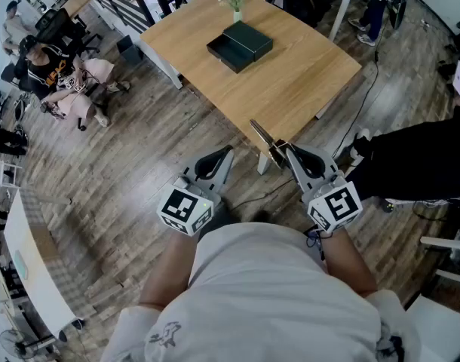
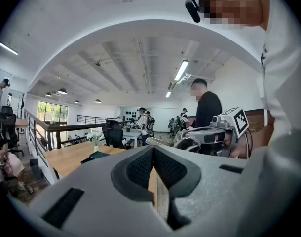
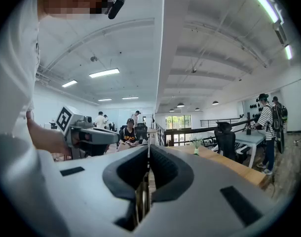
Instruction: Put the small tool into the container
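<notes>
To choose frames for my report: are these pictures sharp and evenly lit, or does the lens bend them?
Head view: sharp, evenly lit, the table nearly undistorted. Left gripper view: strong fisheye, curved ceiling, black corners, the near left gripper soft. Right gripper view: the same bending; the small tool blurred.

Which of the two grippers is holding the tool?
The right gripper: the thin small tool sticks out of its closed jaws; the left gripper is shut, empty.

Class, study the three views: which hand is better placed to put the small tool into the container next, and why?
Right. The right tongs are shut on the small tool, which points toward the container on the table. The left tongs are shut on nothing.
</notes>
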Available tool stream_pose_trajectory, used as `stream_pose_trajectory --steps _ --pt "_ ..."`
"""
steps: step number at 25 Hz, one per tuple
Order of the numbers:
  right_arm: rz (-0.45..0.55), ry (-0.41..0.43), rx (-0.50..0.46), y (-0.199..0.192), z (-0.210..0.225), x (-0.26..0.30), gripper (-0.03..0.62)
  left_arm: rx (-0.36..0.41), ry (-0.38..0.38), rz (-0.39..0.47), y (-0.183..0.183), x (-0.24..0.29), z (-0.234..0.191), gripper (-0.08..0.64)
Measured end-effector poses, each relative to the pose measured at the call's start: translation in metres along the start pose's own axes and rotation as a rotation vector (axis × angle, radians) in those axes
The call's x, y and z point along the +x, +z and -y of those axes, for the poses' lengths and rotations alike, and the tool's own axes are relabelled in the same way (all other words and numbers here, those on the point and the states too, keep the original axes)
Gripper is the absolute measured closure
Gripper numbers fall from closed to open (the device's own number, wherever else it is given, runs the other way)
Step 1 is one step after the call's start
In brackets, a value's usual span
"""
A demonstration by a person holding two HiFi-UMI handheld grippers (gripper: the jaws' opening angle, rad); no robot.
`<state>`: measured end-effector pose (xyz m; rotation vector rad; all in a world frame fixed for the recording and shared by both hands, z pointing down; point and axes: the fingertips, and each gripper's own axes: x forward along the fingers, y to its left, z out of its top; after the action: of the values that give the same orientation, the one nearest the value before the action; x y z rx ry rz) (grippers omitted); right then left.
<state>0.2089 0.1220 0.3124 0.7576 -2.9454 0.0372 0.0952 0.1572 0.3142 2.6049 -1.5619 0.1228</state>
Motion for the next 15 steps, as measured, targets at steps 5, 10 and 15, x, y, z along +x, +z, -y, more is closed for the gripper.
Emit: stream_pose_trajectory --steps 5,10,15 --pt "-0.002 -0.008 0.003 -0.002 0.002 0.002 0.58 -0.002 -0.01 0.002 0.0 0.004 -0.002 0.555" --pt "-0.005 -0.009 0.01 -0.005 0.004 0.006 0.58 -0.007 -0.017 -0.001 -0.004 0.007 -0.004 0.555" --pt "-0.018 -0.009 0.006 -0.006 0.006 0.021 0.58 -0.016 -0.021 -0.007 -0.005 0.009 -0.017 0.555"
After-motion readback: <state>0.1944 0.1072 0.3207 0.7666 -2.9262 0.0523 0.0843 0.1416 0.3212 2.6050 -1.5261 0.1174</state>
